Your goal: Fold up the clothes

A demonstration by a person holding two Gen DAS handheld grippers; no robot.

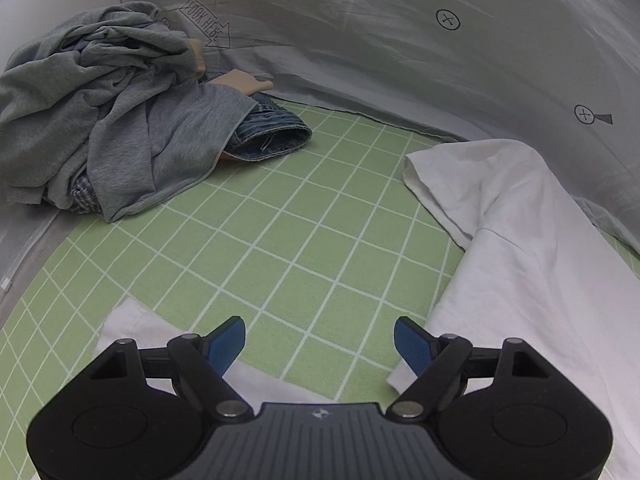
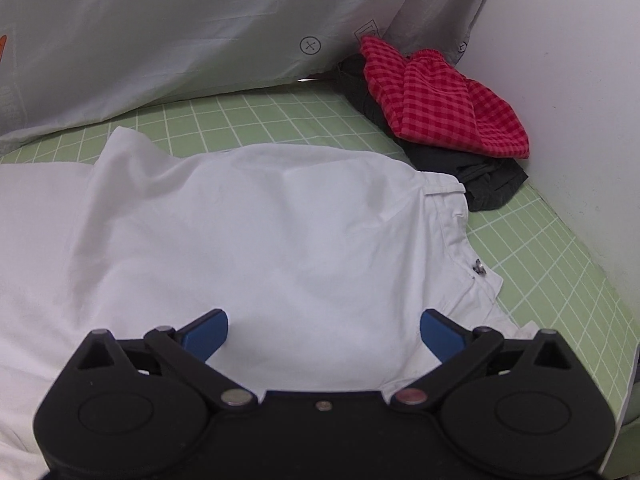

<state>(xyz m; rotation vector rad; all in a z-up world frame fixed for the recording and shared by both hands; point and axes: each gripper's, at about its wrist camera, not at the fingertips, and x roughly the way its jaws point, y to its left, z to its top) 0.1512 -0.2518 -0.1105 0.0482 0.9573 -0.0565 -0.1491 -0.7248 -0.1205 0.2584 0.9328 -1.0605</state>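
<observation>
A: How many garments are showing, and how many grippers?

B: Two grippers. The left gripper is hovering with its jaws spread wide, gripping nothing, over the green mat. The right gripper is likewise spread wide and holding nothing, hanging over the white shirt.

A: And the clothes?

B: One white shirt is lying across the middle of the mat, smooth woven cotton with soft wrinkles. In the left view its sleeve is reaching toward the back, and a white corner is lying under the left gripper. In the right view a small metal snap is showing near its hem.

A: Anything else piled up?

B: At the left rear, one heap: a grey jersey top, crumpled, is draping over a denim piece with a rolled cuff; a beige cloth is peeking out behind, and a bit of plaid fabric is showing underneath. At the right rear, two pieces are stacking: a red checked cloth, puckered in texture, is sitting on a dark garment.

A: And the surroundings?

B: A pale grey sheet printed with line symbols is hanging behind the mat, which is carrying a grid of white lines.
</observation>
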